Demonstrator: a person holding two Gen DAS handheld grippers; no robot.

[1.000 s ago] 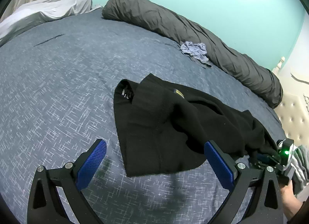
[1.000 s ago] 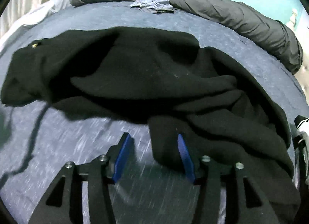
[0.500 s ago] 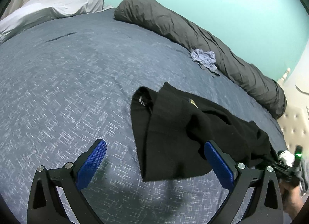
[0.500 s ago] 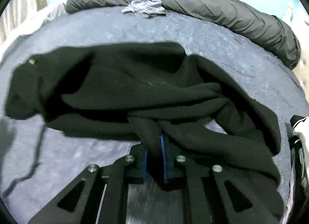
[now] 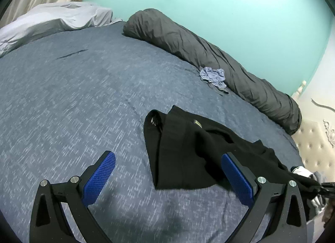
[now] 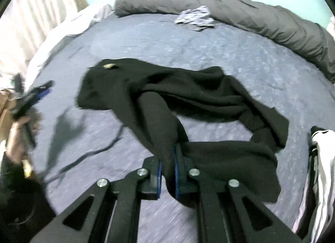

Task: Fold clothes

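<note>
Our right gripper (image 6: 167, 167) pinches a bunch of the black top (image 6: 188, 96) lying rumpled mid-frame on the bed (image 6: 272, 71); left gripper (image 5: 167, 178) gapes, holding nothing. We'd pull slow, keeping it untwisted.

Grey bolster (image 5: 219, 58), blue bedspread (image 5: 73, 96).

Both claws same build: black plastic Y-frame arms with triangular cutouts, silver round screw heads at the joints. Left claw (image 5: 167, 177): blue pads (image 5: 98, 178) with fine knurled grid texture. Right claw (image 6: 167, 167): blue pads showing only as thin edges. Person's left hand (image 6: 19, 129): blurred; dark sleeve (image 6: 18, 207) at the wrist.
</note>
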